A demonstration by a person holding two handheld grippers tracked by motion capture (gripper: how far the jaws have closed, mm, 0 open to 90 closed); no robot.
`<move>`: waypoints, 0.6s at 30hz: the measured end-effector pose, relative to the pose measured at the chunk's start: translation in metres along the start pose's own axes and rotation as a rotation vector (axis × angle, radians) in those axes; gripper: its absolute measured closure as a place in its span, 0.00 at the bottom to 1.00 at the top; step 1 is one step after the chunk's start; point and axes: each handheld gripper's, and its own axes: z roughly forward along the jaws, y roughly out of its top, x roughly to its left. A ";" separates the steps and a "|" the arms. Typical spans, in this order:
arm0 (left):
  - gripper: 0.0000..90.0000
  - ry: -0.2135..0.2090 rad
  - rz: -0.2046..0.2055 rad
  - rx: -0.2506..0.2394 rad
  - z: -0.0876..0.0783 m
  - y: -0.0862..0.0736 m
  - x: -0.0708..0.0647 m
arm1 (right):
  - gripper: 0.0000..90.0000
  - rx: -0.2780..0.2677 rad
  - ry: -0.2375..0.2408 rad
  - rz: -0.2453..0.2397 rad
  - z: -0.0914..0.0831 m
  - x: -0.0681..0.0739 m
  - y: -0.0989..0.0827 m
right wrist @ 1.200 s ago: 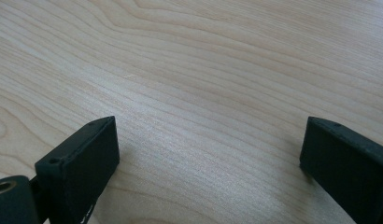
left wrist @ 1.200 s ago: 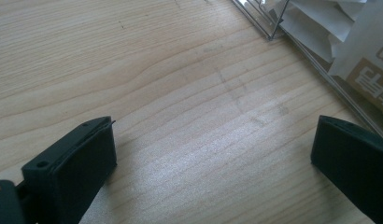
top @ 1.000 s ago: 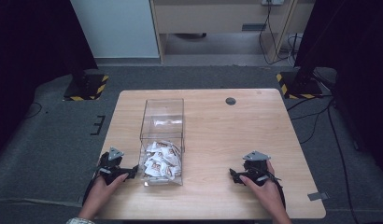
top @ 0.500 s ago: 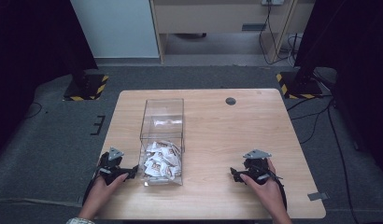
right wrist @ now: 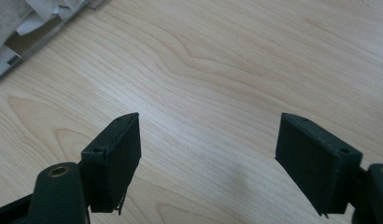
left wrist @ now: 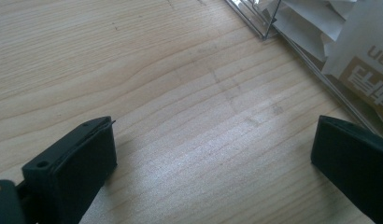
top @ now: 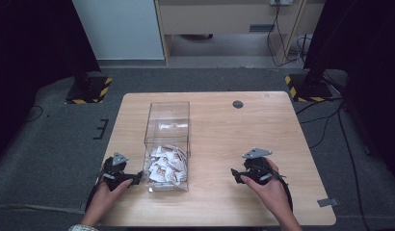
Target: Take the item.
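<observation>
While nothing sits between either pair of black jaws, both wide apart: left gripper low at the near-left tabletop edge, just beside the clear plastic box of white paper sachets; right gripper, jaws just narrowing slightly, near the near-right edge, probably poised for reaching into the box.

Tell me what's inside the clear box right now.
The clear box holds a heap of white packets with brown print, piled at its near end; the far end looks bare. Packets lower in the heap are covered by those on top, so their number cannot be told.
</observation>
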 end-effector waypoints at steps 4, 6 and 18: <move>0.00 0.000 0.000 0.000 0.000 0.000 0.000 | 0.29 0.006 -0.005 -0.001 -0.003 0.003 0.007; 0.00 0.001 -0.001 0.000 0.000 0.000 0.000 | 0.33 0.004 -0.004 -0.009 -0.005 0.006 0.012; 0.00 0.001 -0.001 0.000 0.000 0.000 0.000 | 0.38 -0.010 0.022 -0.049 -0.013 0.013 0.040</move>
